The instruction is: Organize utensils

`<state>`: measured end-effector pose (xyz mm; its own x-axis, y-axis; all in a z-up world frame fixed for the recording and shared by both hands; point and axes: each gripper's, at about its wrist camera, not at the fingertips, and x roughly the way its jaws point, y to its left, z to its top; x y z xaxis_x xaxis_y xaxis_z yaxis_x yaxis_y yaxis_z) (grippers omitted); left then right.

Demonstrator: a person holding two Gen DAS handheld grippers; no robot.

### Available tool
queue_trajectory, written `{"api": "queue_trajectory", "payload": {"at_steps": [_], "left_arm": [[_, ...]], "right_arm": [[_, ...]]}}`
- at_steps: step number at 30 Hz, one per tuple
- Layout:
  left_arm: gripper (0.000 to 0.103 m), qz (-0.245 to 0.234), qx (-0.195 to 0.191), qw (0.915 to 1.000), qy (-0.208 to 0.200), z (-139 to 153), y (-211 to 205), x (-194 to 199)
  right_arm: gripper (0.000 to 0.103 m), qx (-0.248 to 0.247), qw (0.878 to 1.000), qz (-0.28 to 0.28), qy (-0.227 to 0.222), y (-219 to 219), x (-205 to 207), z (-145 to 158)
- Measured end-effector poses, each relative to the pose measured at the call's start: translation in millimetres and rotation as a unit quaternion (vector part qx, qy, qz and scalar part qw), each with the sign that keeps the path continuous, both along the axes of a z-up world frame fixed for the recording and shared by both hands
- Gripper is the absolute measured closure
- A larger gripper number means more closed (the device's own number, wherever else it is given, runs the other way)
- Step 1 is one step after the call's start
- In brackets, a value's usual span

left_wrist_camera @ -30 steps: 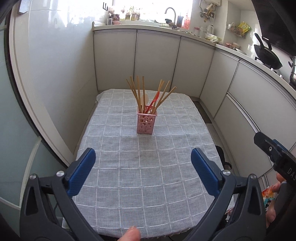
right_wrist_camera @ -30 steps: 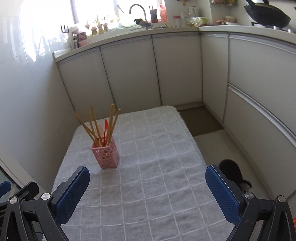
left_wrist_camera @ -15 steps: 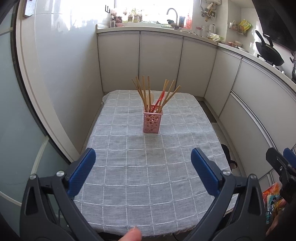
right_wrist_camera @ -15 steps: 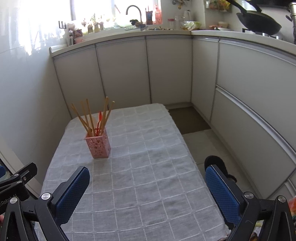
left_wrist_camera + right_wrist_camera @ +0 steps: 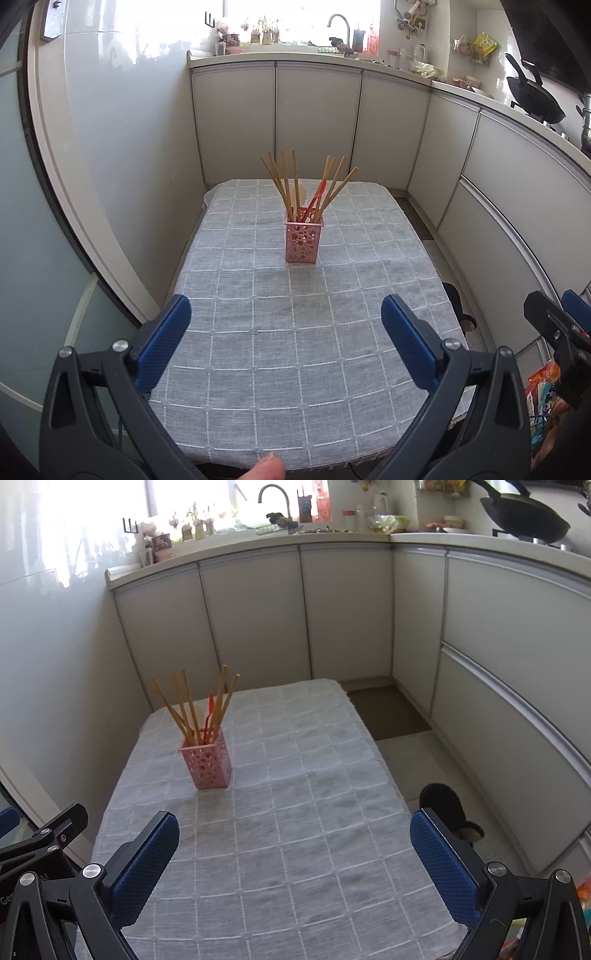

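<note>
both pairs of blue-padded fingers are spread wide and hold nothing. the left gripper (image 5: 286, 334) hovers over the near end of the desk (image 5: 258, 369), which is covered by a grey cloth with a white grid. the right gripper (image 5: 293, 853) hovers over the same near end, a little to the right, and its black frame shows at the right edge of the left wrist view. a fingertip (image 5: 264, 470) peeks in at the bottom edge of the left wrist view.

a pink perforated utensil holder (image 5: 303, 242) stands upright on the cloth toward the far half of the desk, well apart from both grippers. wooden chopsticks (image 5: 286, 184) fan out of it to both sides, and a red utensil (image 5: 318, 194) leans among them. something pale sits behind the chopsticks, too unclear to name.

white kitchen cabinets (image 5: 255, 624) wrap around the far and right sides. a tap (image 5: 275, 496) stands on the worktop under a bright window, and a black wok (image 5: 524, 513) sits on the stove at right. a dark slipper (image 5: 448, 808) lies on the floor just beside the desk's right edge.
</note>
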<state>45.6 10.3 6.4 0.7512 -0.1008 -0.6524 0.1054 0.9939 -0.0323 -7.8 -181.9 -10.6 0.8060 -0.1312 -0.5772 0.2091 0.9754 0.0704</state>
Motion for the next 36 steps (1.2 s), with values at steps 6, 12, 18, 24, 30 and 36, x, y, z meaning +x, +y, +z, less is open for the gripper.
{"api": "queue_trajectory", "payload": {"at_steps": [6,12,18,24,30,36], "left_arm": [[0.001,-0.002,-0.001,1.0,-0.001,0.7,-0.8,-0.4],[0.001,0.0,-0.004,1.0,0.0,1.2,0.4,0.4],[0.001,0.0,-0.005,1.0,-0.001,1.3,0.5,-0.7],[0.001,0.0,-0.005,1.0,-0.001,1.7,0.3,-0.8],[0.001,0.002,-0.006,1.0,-0.003,2.9,1.1,-0.6],[0.001,0.003,-0.007,1.0,-0.004,3.4,1.7,-0.8]], "right_arm": [[0.0,-0.001,1.0,0.004,-0.002,0.7,-0.4,0.2],[0.0,-0.001,1.0,0.01,-0.005,3.9,-0.1,0.8],[0.0,-0.001,1.0,0.008,-0.003,4.7,0.8,0.1],[0.0,-0.001,1.0,0.008,-0.003,4.6,1.7,0.3],[0.0,-0.001,1.0,0.008,-0.002,4.5,1.6,0.1],[0.0,-0.002,1.0,0.009,-0.002,5.6,1.8,0.2]]}}
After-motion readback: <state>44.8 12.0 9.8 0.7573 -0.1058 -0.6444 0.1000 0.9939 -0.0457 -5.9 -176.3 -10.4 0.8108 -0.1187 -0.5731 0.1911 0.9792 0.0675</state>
